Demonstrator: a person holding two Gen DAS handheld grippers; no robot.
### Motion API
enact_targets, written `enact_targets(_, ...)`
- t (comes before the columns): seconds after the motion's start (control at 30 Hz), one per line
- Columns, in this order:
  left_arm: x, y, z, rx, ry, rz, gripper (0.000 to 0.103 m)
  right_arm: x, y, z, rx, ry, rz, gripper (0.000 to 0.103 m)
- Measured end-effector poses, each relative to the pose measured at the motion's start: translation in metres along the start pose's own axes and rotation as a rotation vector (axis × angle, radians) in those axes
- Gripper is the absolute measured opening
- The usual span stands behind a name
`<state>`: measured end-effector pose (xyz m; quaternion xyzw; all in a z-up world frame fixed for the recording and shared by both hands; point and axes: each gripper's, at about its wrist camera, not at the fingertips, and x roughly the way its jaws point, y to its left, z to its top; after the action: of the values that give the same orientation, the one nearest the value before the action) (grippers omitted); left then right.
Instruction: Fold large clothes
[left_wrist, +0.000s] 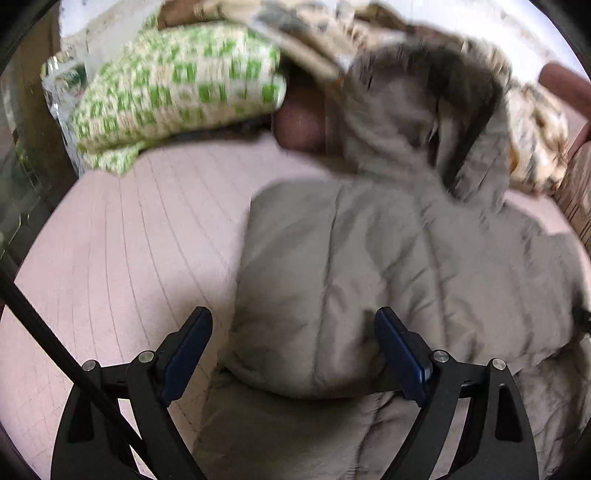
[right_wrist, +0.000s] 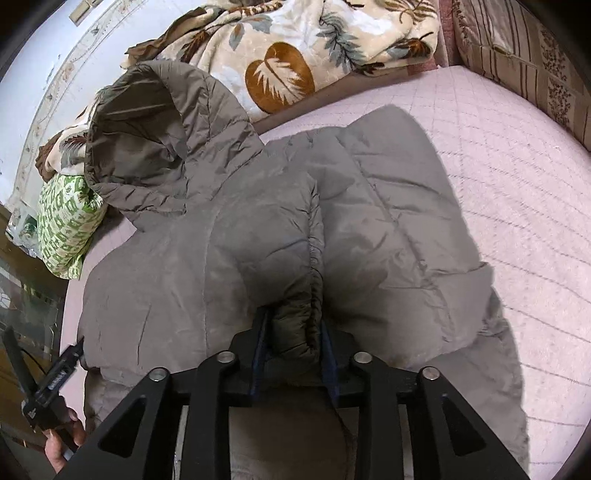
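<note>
A grey-brown hooded puffer jacket (left_wrist: 369, 266) lies on the pink quilted bed (left_wrist: 122, 236), hood toward the pillows. My left gripper (left_wrist: 293, 325) is open, its fingers straddling a folded edge of the jacket at the jacket's left side. In the right wrist view the jacket (right_wrist: 221, 229) has both sides folded toward the middle. My right gripper (right_wrist: 293, 332) is shut on a sleeve cuff (right_wrist: 295, 325) over the jacket's middle. The left gripper (right_wrist: 61, 369) shows at the lower left, held by a hand.
A green and white checked pillow (left_wrist: 177, 88) and a leaf-patterned blanket (right_wrist: 295, 55) lie at the head of the bed. A striped cushion (right_wrist: 517, 55) stands at the far right. Pink sheet (right_wrist: 517, 184) shows to the jacket's right.
</note>
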<state>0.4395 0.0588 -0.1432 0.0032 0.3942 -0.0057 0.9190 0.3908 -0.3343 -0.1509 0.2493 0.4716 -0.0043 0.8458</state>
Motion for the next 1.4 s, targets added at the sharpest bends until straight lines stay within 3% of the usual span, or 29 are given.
enact_targets(0.13, -0.034, -0.004, 0.005, -0.014, -0.134, -0.075, 0.089, -0.034, 0.005, 0.001, -0.049, -0.126, -0.043, 0.047)
enact_targets(0.27, -0.040, -0.021, 0.005, -0.002, -0.148, -0.145, 0.089, -0.055, 0.019, 0.005, -0.115, -0.259, -0.045, 0.048)
enact_targets(0.37, -0.029, -0.040, -0.001, 0.035, -0.113, -0.143, 0.089, -0.040, 0.033, 0.003, -0.159, -0.237, 0.016, 0.048)
enact_targets(0.43, -0.020, -0.053, -0.006, 0.075, -0.089, -0.132, 0.089, -0.029, 0.041, -0.001, -0.194, -0.209, 0.007, 0.033)
enact_targets(0.47, -0.016, -0.059, -0.009, 0.096, -0.076, -0.120, 0.089, -0.022, 0.045, -0.002, -0.212, -0.194, 0.013, 0.032)
enact_targets(0.57, 0.004, -0.068, -0.016, 0.145, -0.011, -0.065, 0.089, -0.007, 0.048, -0.004, -0.234, -0.152, -0.039, 0.032)
enact_targets(0.7, 0.017, -0.064, -0.019, 0.144, 0.032, -0.072, 0.093, 0.019, 0.038, -0.007, -0.202, -0.061, -0.074, 0.032)
enact_targets(1.2, 0.017, -0.061, -0.021, 0.111, 0.029, -0.068, 0.099, 0.021, 0.045, -0.010, -0.236, -0.034, -0.108, 0.037)
enact_targets(1.4, 0.014, -0.061, -0.024, 0.114, 0.033, -0.065, 0.099, 0.009, 0.048, -0.011, -0.197, -0.060, -0.059, 0.041)
